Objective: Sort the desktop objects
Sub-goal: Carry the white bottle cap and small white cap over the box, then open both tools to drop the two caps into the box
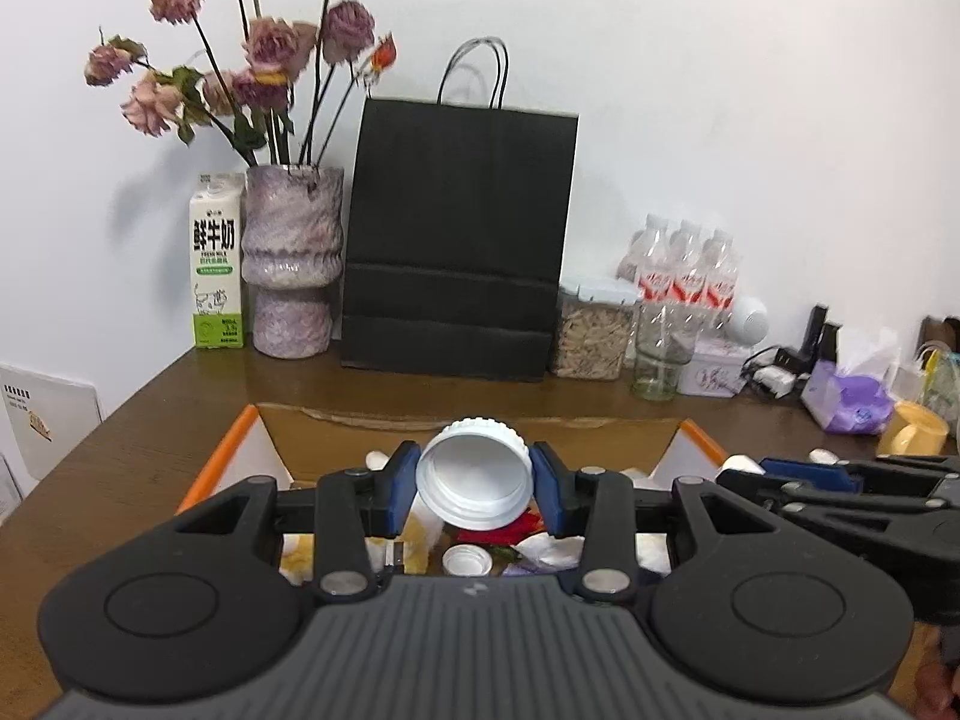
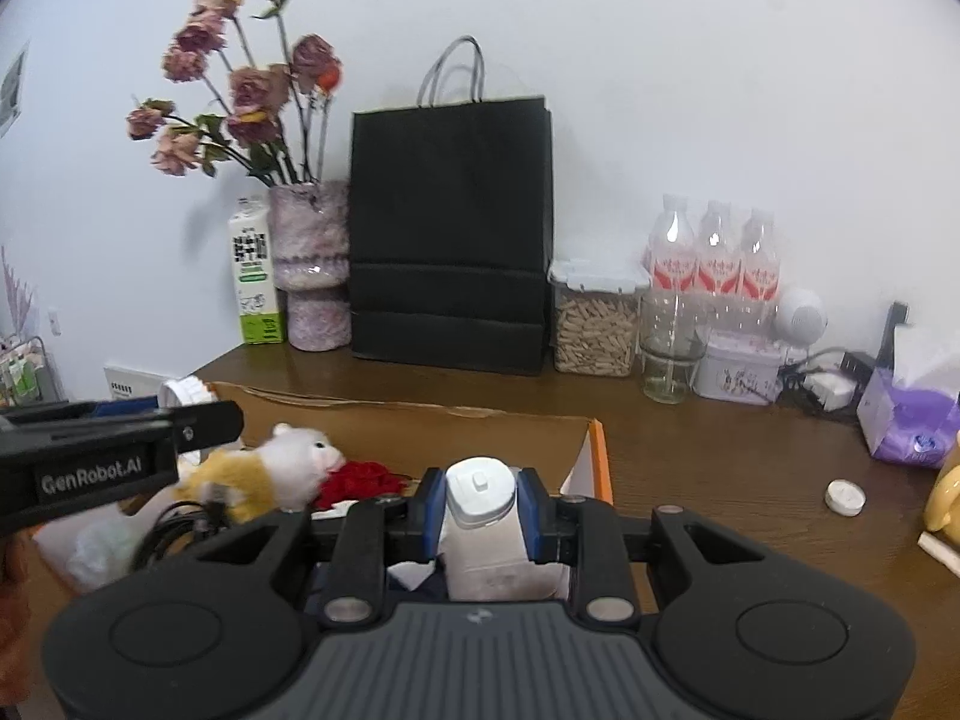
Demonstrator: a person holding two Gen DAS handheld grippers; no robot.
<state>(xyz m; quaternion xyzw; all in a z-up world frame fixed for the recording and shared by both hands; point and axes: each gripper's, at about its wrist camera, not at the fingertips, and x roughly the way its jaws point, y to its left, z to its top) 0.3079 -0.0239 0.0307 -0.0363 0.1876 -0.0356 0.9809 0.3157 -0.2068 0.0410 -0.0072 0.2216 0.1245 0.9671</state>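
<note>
Left gripper (image 1: 474,480) clamped on wide white ribbed plastic cap (image 1: 474,474), right gripper (image 2: 480,501) pinching small white flip-top plastic bottle (image 2: 483,516). Both held over open orange-edged cardboard box (image 2: 591,456) at near desk, presumably for dropping among plush toy (image 2: 270,468) and clutter.

The right tongs (image 2: 481,501) clamp a white bottle (image 2: 483,516) above the cardboard box (image 2: 591,456), where a plush toy (image 2: 270,471) lies; a small white cap (image 2: 844,497) sits on the tabletop (image 2: 720,468).
</note>
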